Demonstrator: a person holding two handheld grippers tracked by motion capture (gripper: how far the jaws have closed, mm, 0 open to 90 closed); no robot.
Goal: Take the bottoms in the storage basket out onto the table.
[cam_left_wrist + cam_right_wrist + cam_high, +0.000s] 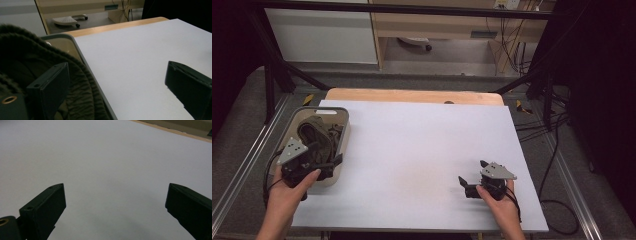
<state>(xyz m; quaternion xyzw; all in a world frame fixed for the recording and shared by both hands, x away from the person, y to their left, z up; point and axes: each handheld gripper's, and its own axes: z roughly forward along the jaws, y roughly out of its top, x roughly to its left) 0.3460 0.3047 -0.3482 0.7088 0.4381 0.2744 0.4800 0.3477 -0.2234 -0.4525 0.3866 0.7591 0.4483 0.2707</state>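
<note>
A grey bin (343,116) stands at the left edge of the white table (422,150), and a dark green cloth (314,132) lies bunched inside it. In the left gripper view the cloth (82,100) has a ribbed knit surface and it rises above the rim of the bin (82,53).

The left gripper (336,161) is over the near right corner of the bin. Its jaws stand wide apart and hold nothing. One jaw is over the cloth, the other jaw is over the bare table, so the rim of the bin passes between them. If the jaw touches the cloth, I cannot tell.

The right gripper (471,179) is near the front right part of the table, well apart from the bin. Its jaws are also wide and empty, and they point toward the middle of the table. In the right gripper view there is bare white surface (112,165) ahead of the jaws.

Between the two grippers the table is free, so there is much open room in the middle and toward the far edge. At the far edge a strip of wood (412,95) shows behind the white sheet. Black frame bars (277,70) stand at the far left and far right corners, and cables (547,125) lie on the floor on the right side of the table.
</note>
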